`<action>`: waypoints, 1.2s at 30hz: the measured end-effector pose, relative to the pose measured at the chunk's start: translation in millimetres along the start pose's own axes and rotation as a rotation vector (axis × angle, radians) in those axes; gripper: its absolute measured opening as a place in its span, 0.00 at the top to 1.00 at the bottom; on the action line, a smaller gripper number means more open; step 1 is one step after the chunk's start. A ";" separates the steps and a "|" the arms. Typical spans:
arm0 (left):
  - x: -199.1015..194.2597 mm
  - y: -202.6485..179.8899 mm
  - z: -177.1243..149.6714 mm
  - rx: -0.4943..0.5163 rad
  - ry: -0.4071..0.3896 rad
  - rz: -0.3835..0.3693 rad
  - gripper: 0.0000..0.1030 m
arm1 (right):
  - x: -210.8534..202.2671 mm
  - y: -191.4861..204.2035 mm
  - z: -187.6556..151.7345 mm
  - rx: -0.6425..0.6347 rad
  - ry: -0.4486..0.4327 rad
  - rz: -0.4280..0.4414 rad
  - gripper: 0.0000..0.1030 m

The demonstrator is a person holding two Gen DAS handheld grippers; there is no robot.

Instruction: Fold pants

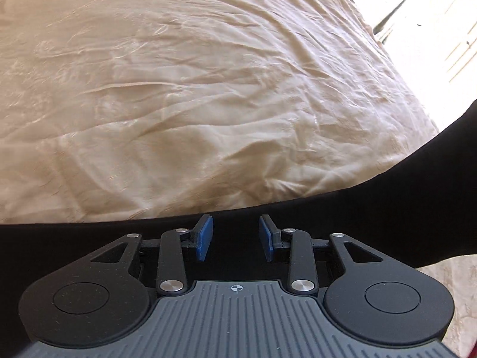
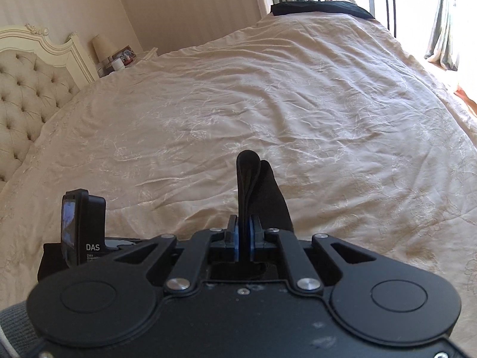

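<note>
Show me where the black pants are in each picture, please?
Left wrist view: the black fabric pants stretch as a dark band across the bottom, under the open left gripper.
Right wrist view: a fold of them sticks up at lower centre, pinched in the shut right gripper.
Shared landmark: the wrinkled cream embroidered bedspread fills both pictures.

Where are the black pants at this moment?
In the right wrist view, the right tool clamps a bunched fold of the black pants above the beige bedspread; in the left view they stretch beneath the open left tool.
</note>
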State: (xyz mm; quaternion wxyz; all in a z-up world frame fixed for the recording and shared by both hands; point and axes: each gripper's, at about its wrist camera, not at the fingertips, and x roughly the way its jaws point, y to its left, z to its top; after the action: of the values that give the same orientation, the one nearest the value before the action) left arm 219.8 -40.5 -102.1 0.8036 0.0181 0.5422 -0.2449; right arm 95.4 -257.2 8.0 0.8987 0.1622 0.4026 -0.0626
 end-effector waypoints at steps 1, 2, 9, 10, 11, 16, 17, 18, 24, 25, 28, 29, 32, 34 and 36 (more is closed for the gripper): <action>-8.9 15.9 -4.8 -0.016 -0.004 0.007 0.68 | 8.3 20.3 -5.3 -0.020 0.007 0.008 0.92; -16.2 30.6 -8.9 -0.027 -0.007 0.016 0.68 | 18.3 38.5 -11.6 -0.032 0.018 0.016 0.92; -52.6 115.1 -37.9 -0.083 0.022 0.080 0.68 | 114.2 134.6 -73.3 -0.138 0.125 -0.003 0.92; -55.4 124.2 -41.4 -0.079 0.031 0.082 0.68 | 128.7 144.7 -84.8 -0.159 0.144 -0.020 0.92; -58.9 131.8 -44.7 -0.073 0.038 0.083 0.68 | 139.7 150.1 -93.8 -0.170 0.161 -0.034 0.92; -62.8 150.1 -48.8 -0.079 0.049 0.055 0.68 | 164.1 162.8 -113.4 -0.142 0.197 -0.009 0.81; -63.1 150.6 -47.7 -0.078 0.048 0.046 0.68 | 163.2 165.2 -115.0 -0.136 0.199 0.018 0.81; -63.5 149.2 -45.8 -0.077 0.045 0.041 0.68 | 159.9 165.8 -115.2 -0.138 0.198 0.036 0.80; -69.2 121.5 -26.9 -0.077 -0.013 -0.007 0.67 | 105.8 157.6 -108.9 -0.185 0.128 0.102 0.72; -68.9 112.8 -23.5 -0.071 -0.020 -0.018 0.67 | 98.6 151.0 -107.5 -0.181 0.122 0.099 0.71; -60.0 84.7 -18.3 -0.057 -0.014 -0.070 0.63 | 86.3 120.5 -98.8 -0.139 0.100 0.052 0.71; -54.6 77.0 -18.3 -0.057 0.001 -0.088 0.62 | 83.0 106.3 -96.4 -0.118 0.099 0.023 0.71; -30.5 49.3 -25.7 -0.035 0.065 -0.107 0.62 | 79.1 65.1 -88.2 -0.058 0.103 -0.053 0.71; -16.7 37.9 -32.4 -0.021 0.094 -0.066 0.62 | 78.9 43.5 -83.1 -0.015 0.101 -0.069 0.69; -5.1 34.3 -37.9 -0.042 0.119 -0.046 0.62 | 78.1 27.6 -79.0 0.002 0.100 -0.078 0.69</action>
State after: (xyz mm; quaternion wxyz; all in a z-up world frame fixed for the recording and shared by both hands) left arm 199.8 2.8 -121.4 0.7642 0.0034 0.5944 -0.2503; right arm 98.7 -202.8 -92.7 0.8742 0.1502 0.4530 -0.0900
